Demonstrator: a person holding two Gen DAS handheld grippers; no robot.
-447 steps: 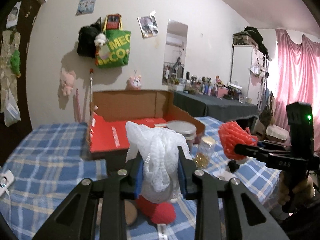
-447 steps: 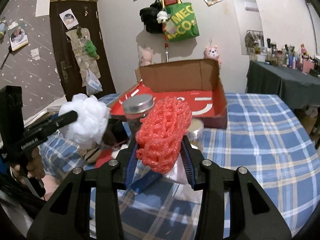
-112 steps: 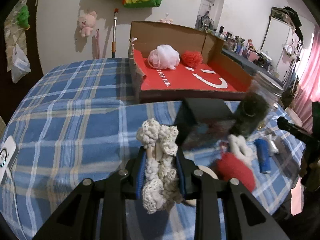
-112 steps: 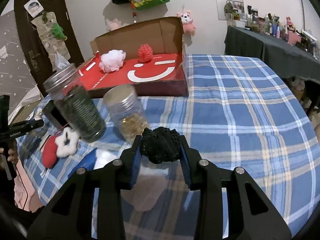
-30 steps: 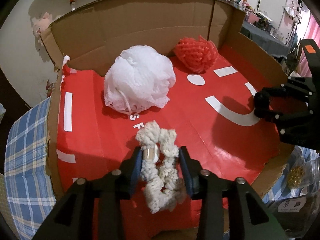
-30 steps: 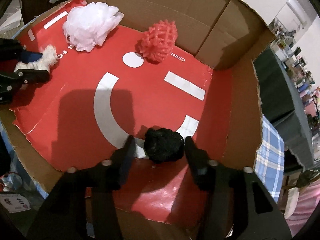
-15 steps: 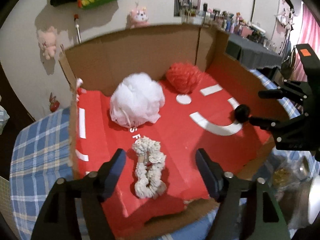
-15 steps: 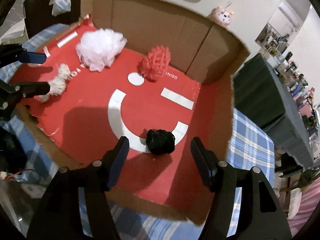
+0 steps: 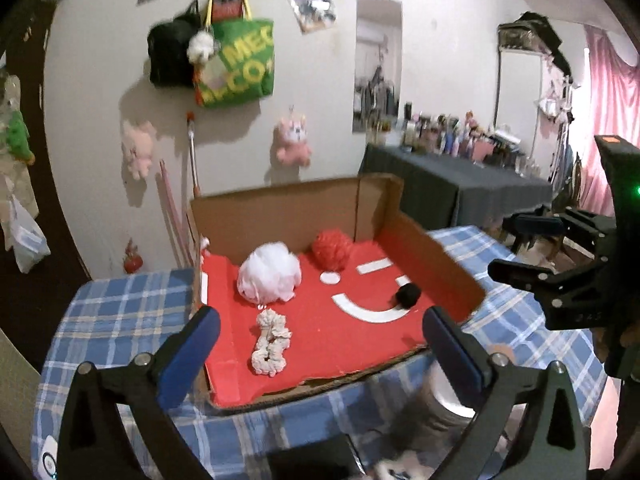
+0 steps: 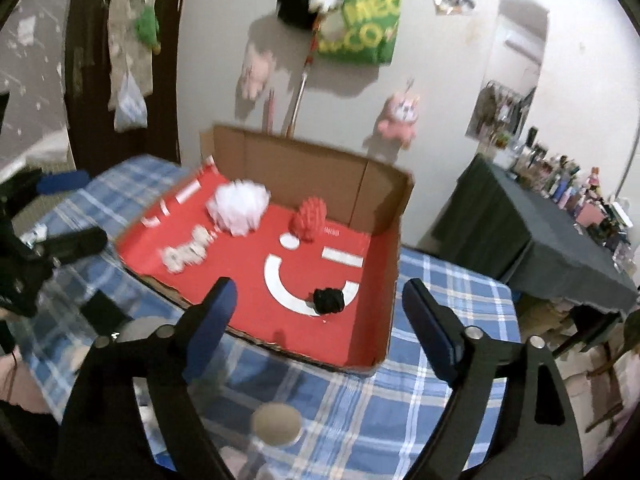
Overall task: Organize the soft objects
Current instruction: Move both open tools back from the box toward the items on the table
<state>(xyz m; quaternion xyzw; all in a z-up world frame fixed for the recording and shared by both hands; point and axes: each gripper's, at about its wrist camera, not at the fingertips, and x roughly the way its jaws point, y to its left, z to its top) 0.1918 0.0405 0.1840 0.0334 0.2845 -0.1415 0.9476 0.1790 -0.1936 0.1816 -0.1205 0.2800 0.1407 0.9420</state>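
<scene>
Both grippers, left (image 9: 320, 334) and right (image 10: 318, 304), are opening with nothing between their jaws, above the box's (image 9: 436, 256) near edge, where the cream piece (image 9: 270, 342) lies lengthwise ahead of the left and the black ball (image 10: 329, 300) ahead of the right.

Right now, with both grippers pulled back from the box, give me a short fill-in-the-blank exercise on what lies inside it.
1. The box holds ____ soft objects.
2. The black ball lies on the white ____ printed on the red floor.
3. The cream scrunchie lies nearer the open front edge than the ____ pouf behind it.
4. Between the fingers of the left gripper and of the right gripper there is ____.

Missing words: four; curve; white; nothing
</scene>
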